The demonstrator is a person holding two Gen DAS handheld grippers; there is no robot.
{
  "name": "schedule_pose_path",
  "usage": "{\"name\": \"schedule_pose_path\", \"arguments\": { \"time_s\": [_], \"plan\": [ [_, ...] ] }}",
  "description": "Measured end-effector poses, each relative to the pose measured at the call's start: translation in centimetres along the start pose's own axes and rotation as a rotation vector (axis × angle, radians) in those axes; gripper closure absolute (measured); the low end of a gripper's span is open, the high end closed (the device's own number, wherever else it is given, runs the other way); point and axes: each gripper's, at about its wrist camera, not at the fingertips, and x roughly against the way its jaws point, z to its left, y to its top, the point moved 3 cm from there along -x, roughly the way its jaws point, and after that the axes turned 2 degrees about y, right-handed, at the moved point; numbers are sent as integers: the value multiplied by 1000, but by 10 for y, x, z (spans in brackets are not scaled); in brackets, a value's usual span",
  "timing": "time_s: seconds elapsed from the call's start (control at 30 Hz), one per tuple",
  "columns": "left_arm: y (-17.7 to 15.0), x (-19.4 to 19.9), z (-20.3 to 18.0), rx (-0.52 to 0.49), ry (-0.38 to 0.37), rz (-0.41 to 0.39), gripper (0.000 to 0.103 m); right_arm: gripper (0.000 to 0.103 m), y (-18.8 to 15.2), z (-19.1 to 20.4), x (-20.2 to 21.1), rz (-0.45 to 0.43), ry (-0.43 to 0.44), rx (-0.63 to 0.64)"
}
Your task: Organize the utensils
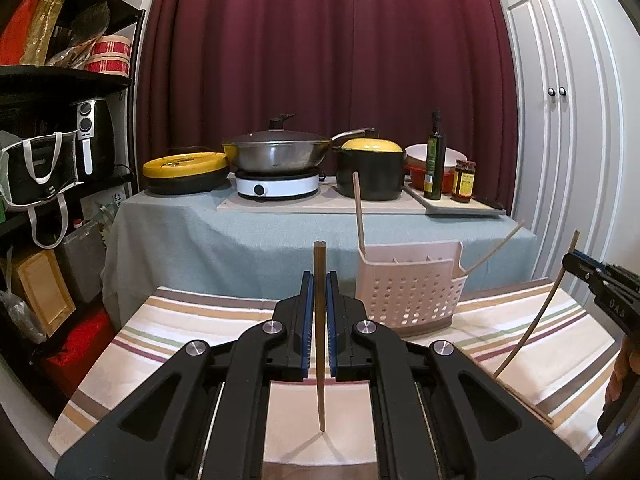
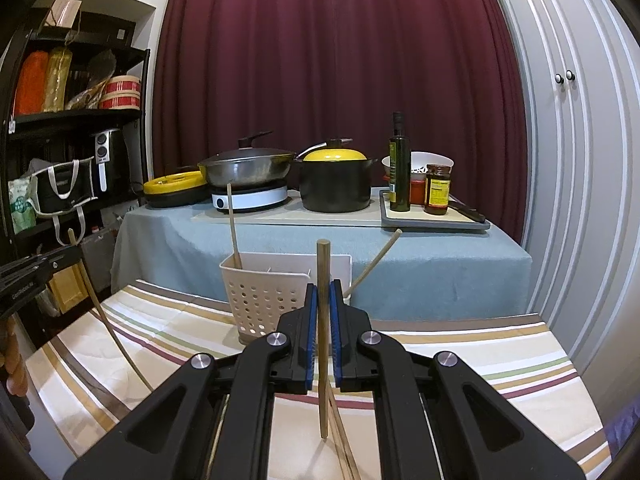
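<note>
Each gripper's blue-padded fingers [image 1: 308, 320] clamp an upright, slender wooden chopstick [image 1: 319, 320].

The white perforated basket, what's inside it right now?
Two wooden chopsticks stand in the basket, one leaning out right. Dividers show at the rim; its wall hides the bottom.

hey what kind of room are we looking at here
Most likely a home kitchen or dining corner. A lidded wok sits on a white induction cooker beside a yellow-lidded pot and an oil bottle, and a shelf holds an air fryer.
</note>
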Motion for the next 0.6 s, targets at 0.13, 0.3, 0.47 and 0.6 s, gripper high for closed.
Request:
{"name": "schedule_pose_path", "arguments": {
  "time_s": [0.13, 0.3, 0.47, 0.6],
  "plan": [
    [13, -2, -3, 6, -16, -20, 96, 96, 9, -2, -3, -14, 16, -13],
    [42, -4, -17, -9, -35, -86, 96, 96, 34, -4, -5, -63, 34, -10],
    [77, -7, -30, -20, -65, -162, 96, 96, 69, -5, -8, -139, 53, 2],
    [106, -15, -41, -26, -80, -219, 96, 96, 93, -5, -16, -187, 56, 17]
  ]
}}
